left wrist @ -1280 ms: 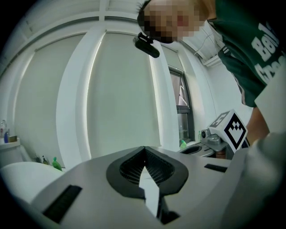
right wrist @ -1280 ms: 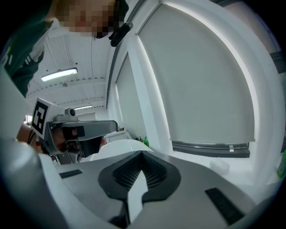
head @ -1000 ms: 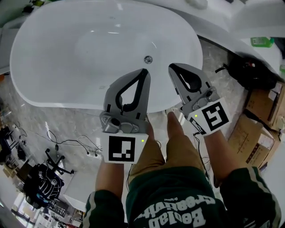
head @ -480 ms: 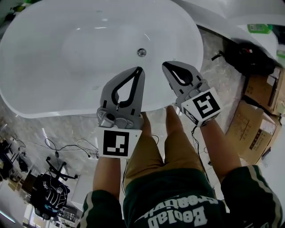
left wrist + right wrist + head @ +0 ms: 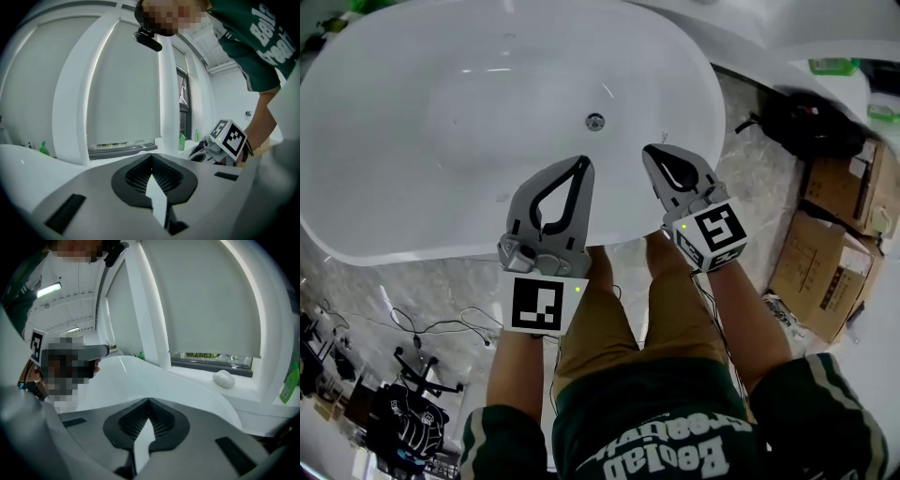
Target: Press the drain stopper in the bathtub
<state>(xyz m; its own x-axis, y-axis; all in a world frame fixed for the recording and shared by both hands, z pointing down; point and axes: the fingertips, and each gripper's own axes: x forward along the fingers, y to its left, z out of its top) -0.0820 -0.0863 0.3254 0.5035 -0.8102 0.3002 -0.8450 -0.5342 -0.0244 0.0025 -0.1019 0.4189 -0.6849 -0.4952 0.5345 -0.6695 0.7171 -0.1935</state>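
Note:
A white oval bathtub (image 5: pixel 412 66) fills the upper head view, with a round metal drain stopper (image 5: pixel 595 121) on its floor. My left gripper (image 5: pixel 581 161) hangs over the tub's near rim, jaws shut with nothing between them, tips a short way below and left of the stopper. My right gripper (image 5: pixel 651 151) is beside it, also shut and empty, its tips to the lower right of the stopper. Neither touches the stopper. In the left gripper view the jaw tips (image 5: pixel 151 156) meet; in the right gripper view the tips (image 5: pixel 148 401) meet above the tub rim (image 5: pixel 140 376).
Cardboard boxes (image 5: pixel 825 262) and a dark bag (image 5: pixel 802 122) lie on the floor right of the tub. Cables and an office chair (image 5: pixel 417 361) are at lower left. A green bottle (image 5: pixel 834 66) stands on a white ledge at the far right. My legs stand against the tub's near rim.
Both grippers have sunk toward the tub's near rim and stayed shut. The view has shifted, so the drain stopper now sits slightly higher and more left relative to the gripper tips.

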